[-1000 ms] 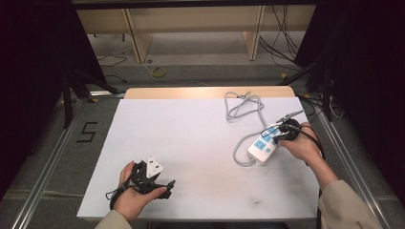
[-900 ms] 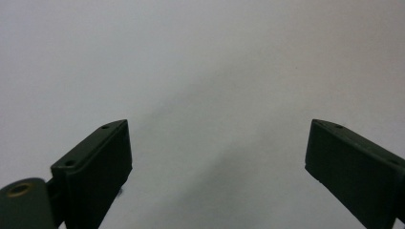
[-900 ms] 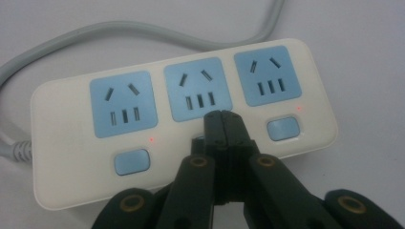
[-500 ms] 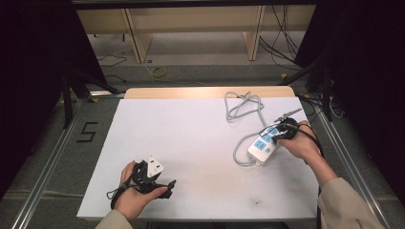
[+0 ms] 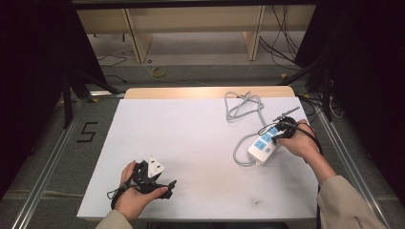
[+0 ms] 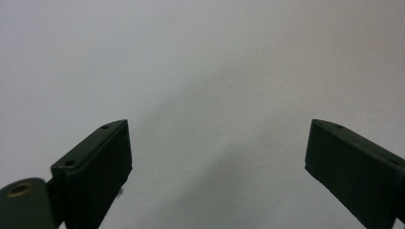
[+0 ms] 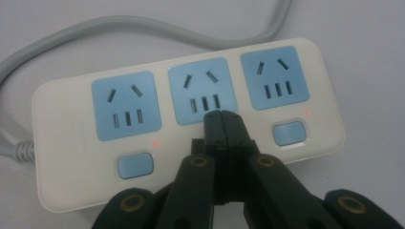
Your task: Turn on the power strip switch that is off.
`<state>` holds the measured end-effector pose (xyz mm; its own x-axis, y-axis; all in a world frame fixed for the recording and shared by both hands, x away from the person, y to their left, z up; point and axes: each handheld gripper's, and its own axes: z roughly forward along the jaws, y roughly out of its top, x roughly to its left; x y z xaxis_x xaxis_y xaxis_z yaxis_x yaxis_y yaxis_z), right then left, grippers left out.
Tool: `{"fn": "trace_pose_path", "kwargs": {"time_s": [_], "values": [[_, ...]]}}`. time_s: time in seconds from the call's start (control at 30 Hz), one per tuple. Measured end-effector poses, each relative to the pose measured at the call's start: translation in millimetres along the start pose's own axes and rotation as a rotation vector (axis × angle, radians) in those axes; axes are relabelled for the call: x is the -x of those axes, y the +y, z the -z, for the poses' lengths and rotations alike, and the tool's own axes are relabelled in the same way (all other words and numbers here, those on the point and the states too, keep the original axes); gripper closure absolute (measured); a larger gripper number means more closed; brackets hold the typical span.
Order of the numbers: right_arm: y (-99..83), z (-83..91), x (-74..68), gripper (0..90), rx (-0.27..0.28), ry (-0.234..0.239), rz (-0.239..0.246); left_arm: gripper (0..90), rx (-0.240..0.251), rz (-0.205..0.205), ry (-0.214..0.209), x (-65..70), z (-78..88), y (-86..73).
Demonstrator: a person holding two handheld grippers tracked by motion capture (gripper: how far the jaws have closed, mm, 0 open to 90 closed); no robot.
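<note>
- The power strip (image 5: 262,144) lay on the white table (image 5: 191,143), toward its right side, with its grey cord (image 5: 243,107) looping away toward the far edge.
- The right gripper (image 7: 222,119) stood over the strip's middle socket, jaws pressed together with nothing between them. The closed tips sat where that socket's switch would be; two red lamps glowed beside the outer blue switches (image 7: 135,164).
- The left gripper (image 5: 152,177) rested near the table's front left corner, well apart from the strip. In the left gripper view its jaws were spread wide over bare tabletop, holding nothing.
- Handling, as judged: the strip looked like rigid, smooth plastic, light enough to slide when pushed. Its cord looked stiff and springy and would likely tug it.
- Recommended hold: across the narrow body at one end, clear of sockets and switches; otherwise steady it while pressing.
</note>
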<state>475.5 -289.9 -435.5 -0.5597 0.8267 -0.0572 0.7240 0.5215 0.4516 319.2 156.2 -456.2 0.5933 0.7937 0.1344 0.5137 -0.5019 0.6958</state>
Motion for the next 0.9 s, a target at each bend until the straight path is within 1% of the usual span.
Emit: {"fn": "trace_pose_path", "kwargs": {"time_s": [0.17,0.33,0.53,0.77,0.9], "values": [[-0.2,-0.1,0.3,90.0,0.002,0.003,-0.003,8.2,0.003,0.005,0.001,0.9,-0.6,0.1],[-0.9,0.1,1.2,90.0,0.007,0.009,-0.01,8.2,0.002,0.001,0.002,0.3,-0.1,-0.1],[-0.6,0.2,-0.3,90.0,0.006,-0.002,-0.002,8.2,0.003,0.003,0.001,0.7,-0.7,0.2],[-2.0,0.3,0.5,90.0,0.016,0.004,-0.012,8.2,0.002,0.0,0.002,0.6,-0.3,0.2],[-1.8,0.3,0.4,90.0,0.016,0.003,-0.008,8.2,0.004,0.002,0.001,0.8,-0.8,0.4]]}}
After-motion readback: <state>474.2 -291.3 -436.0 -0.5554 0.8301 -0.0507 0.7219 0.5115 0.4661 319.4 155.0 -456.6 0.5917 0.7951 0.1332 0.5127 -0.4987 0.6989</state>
